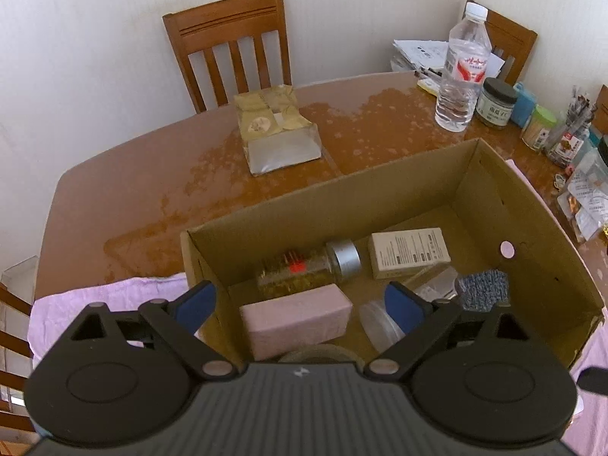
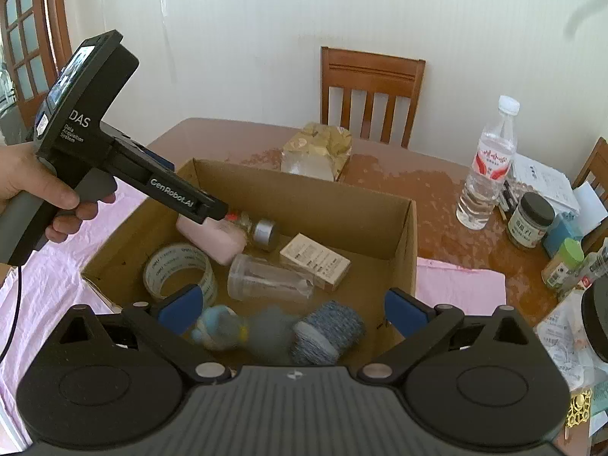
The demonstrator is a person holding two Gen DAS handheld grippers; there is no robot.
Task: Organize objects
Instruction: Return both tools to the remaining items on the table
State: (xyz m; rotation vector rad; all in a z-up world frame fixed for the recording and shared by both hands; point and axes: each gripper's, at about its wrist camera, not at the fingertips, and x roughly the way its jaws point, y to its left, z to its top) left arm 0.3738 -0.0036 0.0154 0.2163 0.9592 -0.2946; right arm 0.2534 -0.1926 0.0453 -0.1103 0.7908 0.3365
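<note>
On the left, a hand (image 2: 41,186) holds the left claw (image 1: 300,300) over the cardboard box (image 2: 315,205), jaws spread wide and empty above the pink block (image 1: 296,321). Inside the box lie a tape roll (image 2: 178,269), a clear cup (image 2: 266,279), a glass jar (image 1: 311,266) and a small carton (image 2: 315,262). The right claw (image 2: 292,307) gapes wide, gripping nothing, over a yarn ball (image 2: 326,332). A water bottle (image 2: 488,167) stands far right on the surface (image 1: 152,197).
</note>
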